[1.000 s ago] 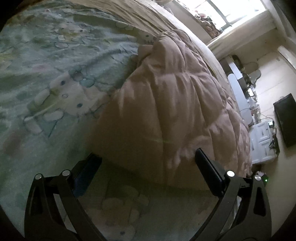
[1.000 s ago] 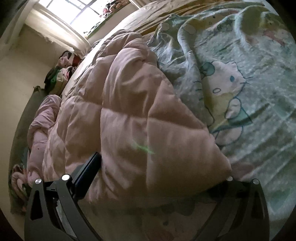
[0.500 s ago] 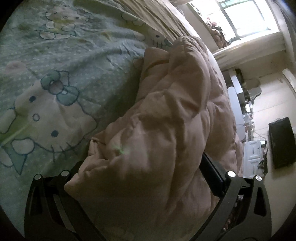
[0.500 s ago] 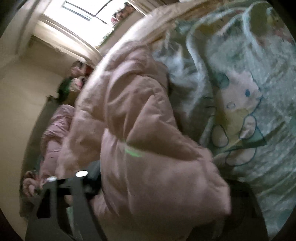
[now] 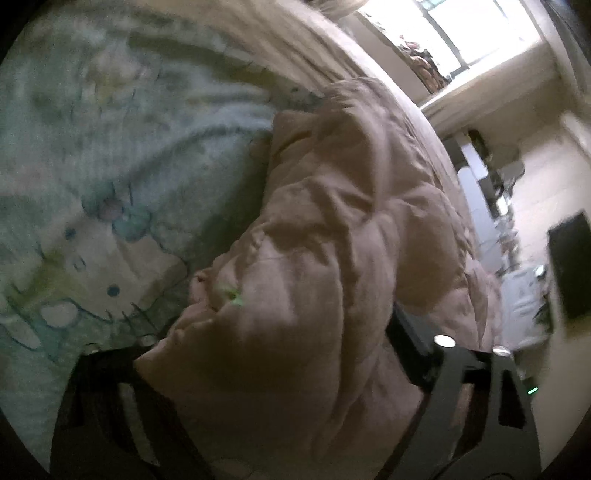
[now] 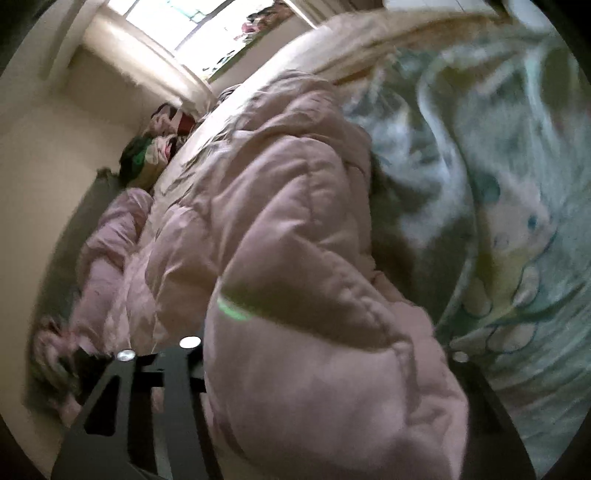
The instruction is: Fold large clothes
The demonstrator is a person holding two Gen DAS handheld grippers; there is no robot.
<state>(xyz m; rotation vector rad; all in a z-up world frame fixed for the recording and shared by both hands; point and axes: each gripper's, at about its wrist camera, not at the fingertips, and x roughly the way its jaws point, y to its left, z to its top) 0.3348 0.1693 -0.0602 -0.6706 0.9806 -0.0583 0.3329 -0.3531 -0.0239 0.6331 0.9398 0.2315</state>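
Note:
A large pink quilted puffer coat (image 5: 332, 229) lies on a bed with a pale green cartoon-cat sheet (image 5: 92, 192). My left gripper (image 5: 280, 354) is shut on a thick bunch of the coat's edge, which bulges between and over the fingers. In the right wrist view the same coat (image 6: 295, 258) fills the middle. My right gripper (image 6: 325, 369) is shut on another thick fold of it and holds it raised off the sheet (image 6: 517, 221). The fingertips of both grippers are buried in the padding.
A bright window (image 5: 480, 29) and pale walls lie beyond the bed. A dark screen (image 5: 569, 266) and white boxes (image 5: 524, 295) stand on the floor at the right. More pink clothes (image 6: 110, 240) and a mixed clothes pile (image 6: 155, 147) lie along the bed's left side.
Both grippers closed in on the coat's near edge and took hold of it. The edge has been lifted and bunched, and both views tilt and blur with the motion.

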